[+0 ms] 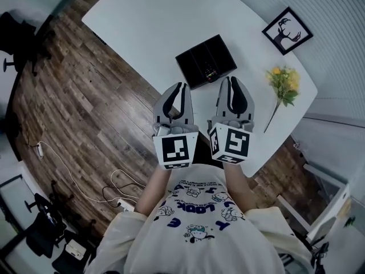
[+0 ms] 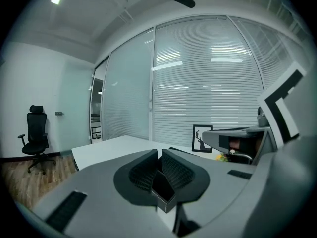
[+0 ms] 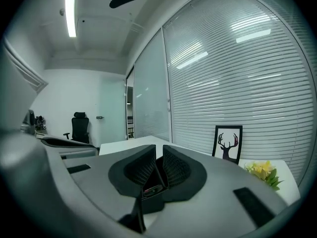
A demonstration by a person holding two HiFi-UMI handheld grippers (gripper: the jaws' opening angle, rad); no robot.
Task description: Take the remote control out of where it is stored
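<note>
A black open box (image 1: 197, 56) with compartments stands on the white table (image 1: 142, 21). A small dark thing with light flecks (image 1: 210, 71) lies in its near part; it is too small to tell whether it is the remote control. My left gripper (image 1: 182, 86) and right gripper (image 1: 230, 80) hover side by side just short of the box's near edge, both shut and empty. In the left gripper view the shut gripper (image 2: 159, 155) points over the box (image 2: 163, 196). In the right gripper view the shut gripper (image 3: 159, 155) has the box (image 3: 148, 197) below it.
A framed deer picture (image 1: 287, 30) leans at the table's far right corner. Yellow flowers (image 1: 284, 83) lie to the right of my right gripper. Wooden floor (image 1: 74, 96) lies left of the table, with cables (image 1: 117, 181) on it. An office chair (image 2: 33, 138) stands by the wall.
</note>
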